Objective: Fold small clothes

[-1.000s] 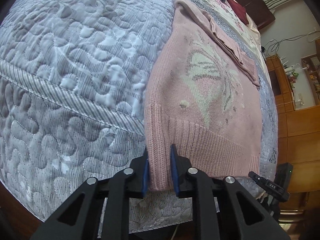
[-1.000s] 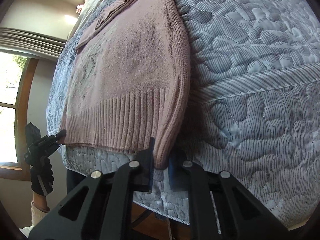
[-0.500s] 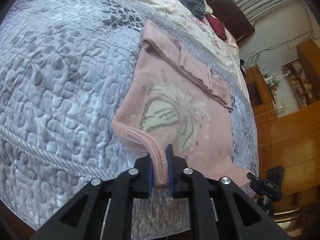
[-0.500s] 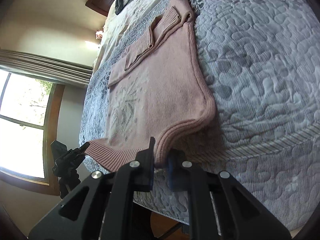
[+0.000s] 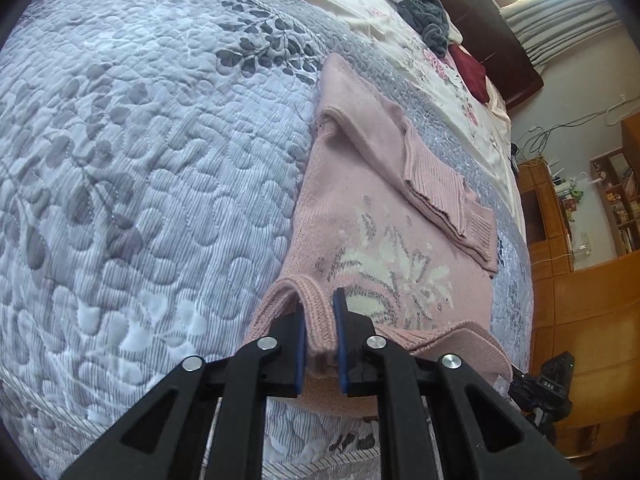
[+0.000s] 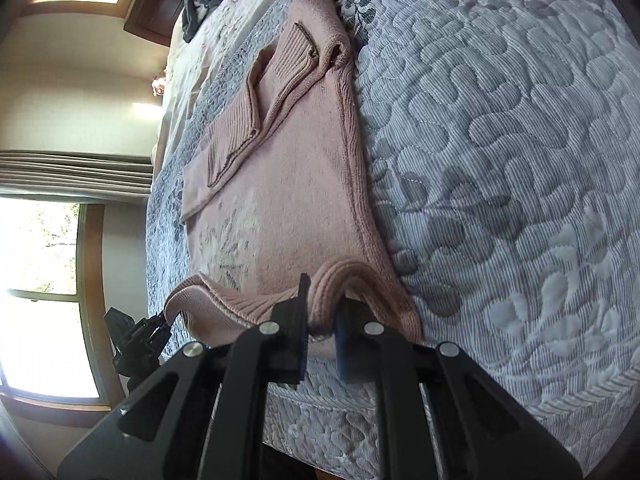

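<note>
A pink knitted sweater (image 5: 380, 216) with a pale leaf pattern lies on the grey quilted bedspread (image 5: 140, 160), its sleeves folded across the chest. My left gripper (image 5: 319, 312) is shut on one corner of the ribbed hem, lifted off the quilt. The same sweater (image 6: 288, 184) shows in the right wrist view, where my right gripper (image 6: 322, 300) is shut on the other hem corner. The hem between both corners hangs raised and curls over the sweater's lower body.
Dark grey clothes (image 5: 420, 4) and a dark red garment (image 5: 472, 72) lie on a floral sheet at the far end of the bed. Wooden cabinets (image 5: 580, 300) stand beyond one bed side, a window (image 6: 44, 264) beyond the other. The bed's near edge (image 6: 400, 432) runs under the grippers.
Both grippers have lifted the hem corners off the bed edge and carried them forward over the sweater toward the collar. The lower part of the sweater now folds up.
</note>
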A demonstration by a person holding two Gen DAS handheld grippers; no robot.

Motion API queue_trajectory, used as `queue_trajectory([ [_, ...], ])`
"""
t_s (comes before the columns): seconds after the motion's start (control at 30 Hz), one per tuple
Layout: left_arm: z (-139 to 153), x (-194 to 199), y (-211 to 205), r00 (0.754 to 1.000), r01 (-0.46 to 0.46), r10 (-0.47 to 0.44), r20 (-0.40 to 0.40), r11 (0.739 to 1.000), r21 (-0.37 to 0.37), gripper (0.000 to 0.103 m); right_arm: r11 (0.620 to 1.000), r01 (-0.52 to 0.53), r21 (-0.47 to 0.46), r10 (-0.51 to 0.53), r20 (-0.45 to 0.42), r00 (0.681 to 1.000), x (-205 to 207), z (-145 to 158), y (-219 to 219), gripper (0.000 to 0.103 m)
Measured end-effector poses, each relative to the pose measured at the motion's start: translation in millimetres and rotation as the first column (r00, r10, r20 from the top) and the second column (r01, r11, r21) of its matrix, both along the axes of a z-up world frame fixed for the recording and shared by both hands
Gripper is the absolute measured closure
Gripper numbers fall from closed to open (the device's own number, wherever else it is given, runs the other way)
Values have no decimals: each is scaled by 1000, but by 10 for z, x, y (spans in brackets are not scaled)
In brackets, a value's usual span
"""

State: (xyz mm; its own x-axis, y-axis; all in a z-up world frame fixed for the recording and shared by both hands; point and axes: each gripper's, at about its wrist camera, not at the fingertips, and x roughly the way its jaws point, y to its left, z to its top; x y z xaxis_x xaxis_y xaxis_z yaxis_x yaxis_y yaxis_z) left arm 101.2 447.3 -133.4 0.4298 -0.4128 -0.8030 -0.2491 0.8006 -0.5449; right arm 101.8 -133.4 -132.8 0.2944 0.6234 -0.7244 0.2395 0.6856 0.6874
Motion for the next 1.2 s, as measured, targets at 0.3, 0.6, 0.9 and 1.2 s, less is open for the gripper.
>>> queue_trajectory([
  [0.3,-221,223,37,998,4,-6,-56,1000,-25,87,999,-21,-32,19,-55,998,311,-178,48,91],
  [0.6,-46,54,455,995,-98,98,-8,977,-187,59,1000,12,21,-11,-49,999,252,-146,-144,71],
  [0.9,72,145,302,999,47,-47,17,998,36,52,989,-6,-149,10,22,1000,217,130,-277,42],
  [1.2,-33,417,-369,966,254,-257,-30,924,287,48,911,-202,-360,228,30,973,530,141,336,42],
])
